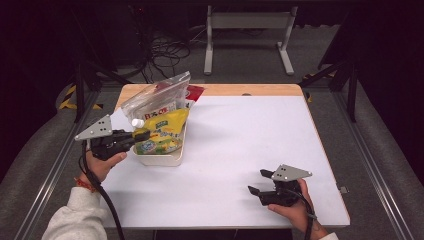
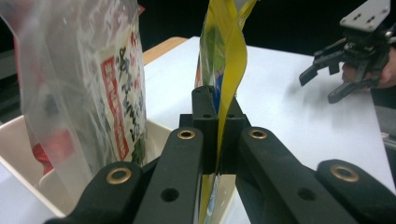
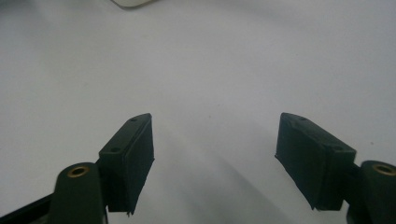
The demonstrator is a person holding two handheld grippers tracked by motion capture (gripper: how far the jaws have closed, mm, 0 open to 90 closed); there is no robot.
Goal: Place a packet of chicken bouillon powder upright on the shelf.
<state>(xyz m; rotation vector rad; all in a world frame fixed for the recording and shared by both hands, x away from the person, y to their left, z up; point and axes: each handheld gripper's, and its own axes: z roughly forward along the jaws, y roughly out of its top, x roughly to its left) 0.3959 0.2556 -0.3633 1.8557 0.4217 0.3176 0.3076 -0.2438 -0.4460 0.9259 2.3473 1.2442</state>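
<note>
Yellow pouch pinched over the tray

On the white worktop [image 1: 240, 150], a cream tray [image 1: 165, 159] holds a clear bag [image 1: 155, 95] and the yellow pouch [image 1: 167, 131]. The left claw [image 2: 218, 128] is clamped together on the pouch's edge, just above the tray. The right claw [image 3: 215, 158], well apart from them, stands spread over bare worktop.
</note>
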